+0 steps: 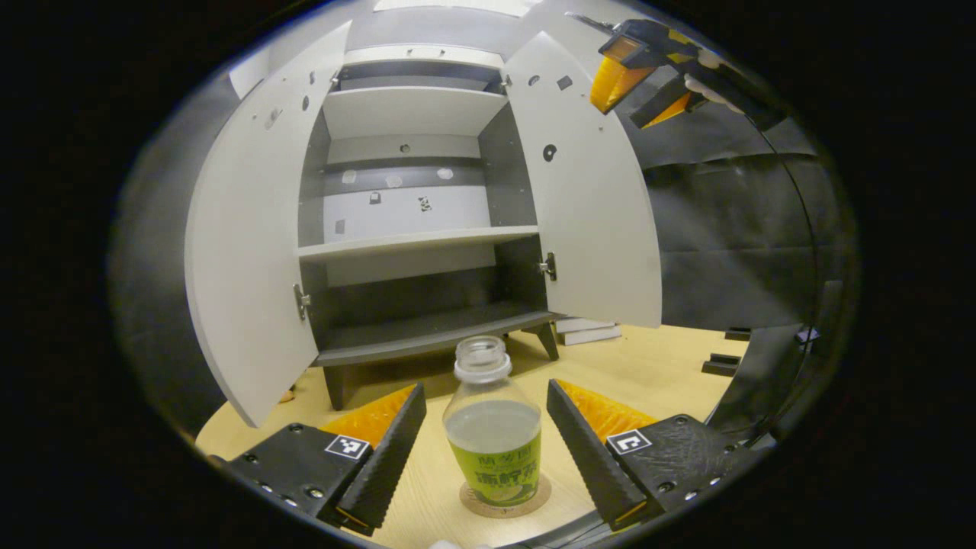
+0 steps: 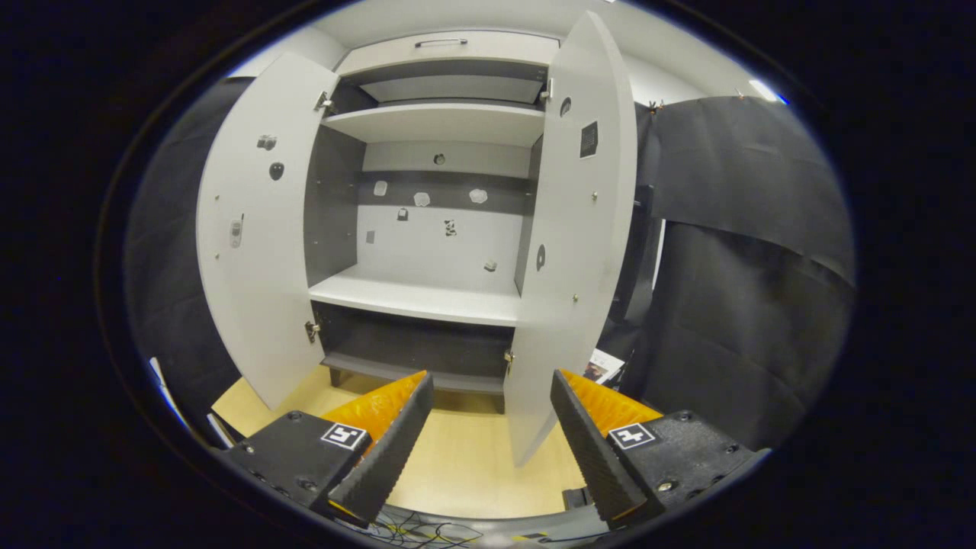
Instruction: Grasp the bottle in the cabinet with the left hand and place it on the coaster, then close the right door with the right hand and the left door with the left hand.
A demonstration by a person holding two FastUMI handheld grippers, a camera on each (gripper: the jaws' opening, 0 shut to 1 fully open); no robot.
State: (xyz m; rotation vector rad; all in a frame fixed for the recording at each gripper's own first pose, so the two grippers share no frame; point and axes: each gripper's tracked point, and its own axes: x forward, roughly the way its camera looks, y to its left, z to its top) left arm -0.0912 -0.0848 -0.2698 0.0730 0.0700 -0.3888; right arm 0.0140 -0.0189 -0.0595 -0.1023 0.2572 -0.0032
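A clear bottle (image 1: 494, 435) with a green label and no cap stands upright on a round cork coaster (image 1: 505, 499) on the wooden table. My left gripper (image 1: 488, 457) is open around it, with a finger on each side and a gap to the bottle on both. The white cabinet (image 1: 415, 229) stands behind with its left door (image 1: 244, 252) and right door (image 1: 587, 191) both swung open and its shelves bare. My right gripper (image 2: 488, 450) is open in the air in front of the right door (image 2: 568, 252); it shows also high at the right as the right gripper (image 1: 640, 84).
Black cloth hangs to the right of the cabinet (image 2: 747, 267). Flat white boards (image 1: 587, 330) lie under the right door's lower edge. Small dark blocks (image 1: 724, 358) sit at the table's far right. Cables (image 2: 427, 530) trail below my right gripper.
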